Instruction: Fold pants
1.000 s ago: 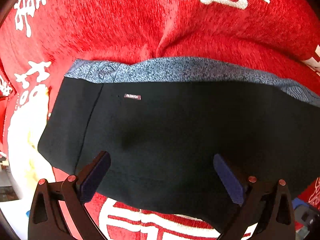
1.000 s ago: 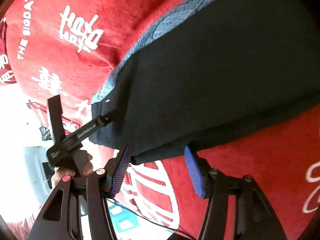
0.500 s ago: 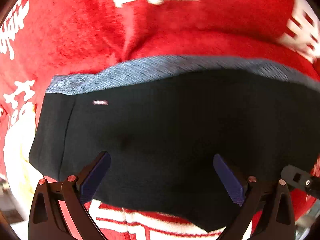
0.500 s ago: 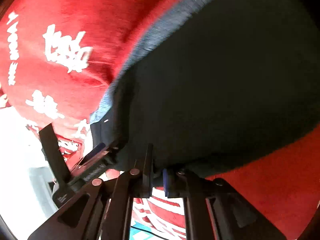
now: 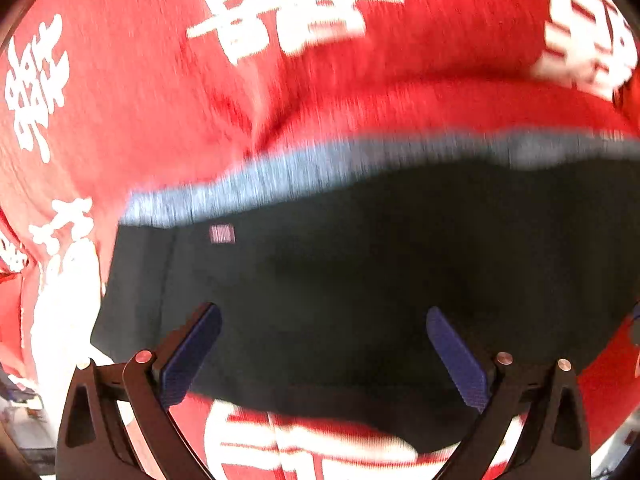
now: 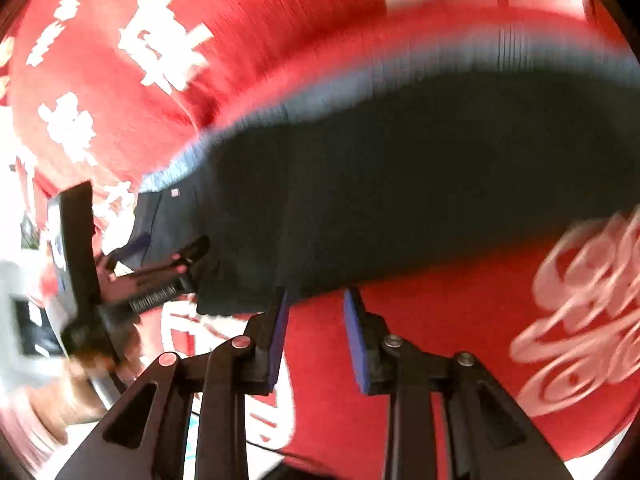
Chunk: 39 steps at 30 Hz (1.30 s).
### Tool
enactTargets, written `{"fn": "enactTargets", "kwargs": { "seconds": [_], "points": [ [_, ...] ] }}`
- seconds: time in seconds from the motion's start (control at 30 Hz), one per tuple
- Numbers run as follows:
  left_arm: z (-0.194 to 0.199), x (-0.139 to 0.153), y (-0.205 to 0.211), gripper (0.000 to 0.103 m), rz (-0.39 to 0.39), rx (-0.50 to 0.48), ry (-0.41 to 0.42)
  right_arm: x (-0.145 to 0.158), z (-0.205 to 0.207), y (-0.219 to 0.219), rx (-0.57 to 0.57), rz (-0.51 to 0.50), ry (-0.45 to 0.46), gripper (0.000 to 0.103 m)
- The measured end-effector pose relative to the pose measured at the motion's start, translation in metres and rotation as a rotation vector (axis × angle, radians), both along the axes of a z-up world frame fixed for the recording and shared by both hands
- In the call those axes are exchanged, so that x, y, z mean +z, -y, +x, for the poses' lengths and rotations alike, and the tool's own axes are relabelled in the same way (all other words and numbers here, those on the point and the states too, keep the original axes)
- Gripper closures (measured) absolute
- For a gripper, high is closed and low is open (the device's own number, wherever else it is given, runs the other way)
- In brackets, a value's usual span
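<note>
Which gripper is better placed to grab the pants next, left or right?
Left, probably. The left gripper has open jaws straddling the black pants. The right gripper, also open, sits just off the near hem, over the red blanket.

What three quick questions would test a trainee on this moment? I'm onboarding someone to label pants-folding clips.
1. True or false: the right gripper is clamped on the pants.
2. Which edge of the pants lies farthest from the left gripper? A) grey waistband B) a leg cuff C) a zipper
3. Fill in: the pants lie on a ____ cloth with white characters.

Key
1. False: its jaws stand apart at the near edge of the pants, with nothing between them.
2. A: the waistband runs along the far side.
3. Red.
</note>
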<state>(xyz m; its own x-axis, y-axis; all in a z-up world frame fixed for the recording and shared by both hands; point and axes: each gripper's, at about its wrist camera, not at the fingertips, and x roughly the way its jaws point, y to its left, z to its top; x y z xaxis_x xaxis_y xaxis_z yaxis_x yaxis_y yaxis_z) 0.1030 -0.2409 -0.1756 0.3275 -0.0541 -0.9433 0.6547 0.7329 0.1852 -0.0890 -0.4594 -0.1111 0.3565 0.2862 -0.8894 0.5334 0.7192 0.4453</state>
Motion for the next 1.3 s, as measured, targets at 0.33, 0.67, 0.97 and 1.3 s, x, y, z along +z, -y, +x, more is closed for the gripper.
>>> {"fn": "enactTargets", "kwargs": {
  "seconds": [0.33,0.67,0.97,1.3],
  "points": [
    [0.077,-0.045,0.059,0.000,0.036,0.188,0.014,-0.051,0.108,0.056,0.102,-0.161,-0.050,0.071],
    [0.086,-0.015,0.031,0.000,0.006,0.217,0.003,-0.040,0.061,0.137,-0.051,-0.289,-0.120,0.071],
    [-0.025,-0.033,0.043,0.000,0.040,0.066,-0.110,-0.032,-0.012,0.100,0.009,-0.337,-0.194,0.058],
    [-0.033,-0.027,0.049,0.000,0.064,0.068,-0.045,-0.024,-0.032,0.110,0.000,-0.389,-0.162,0.055]
  ]
}}
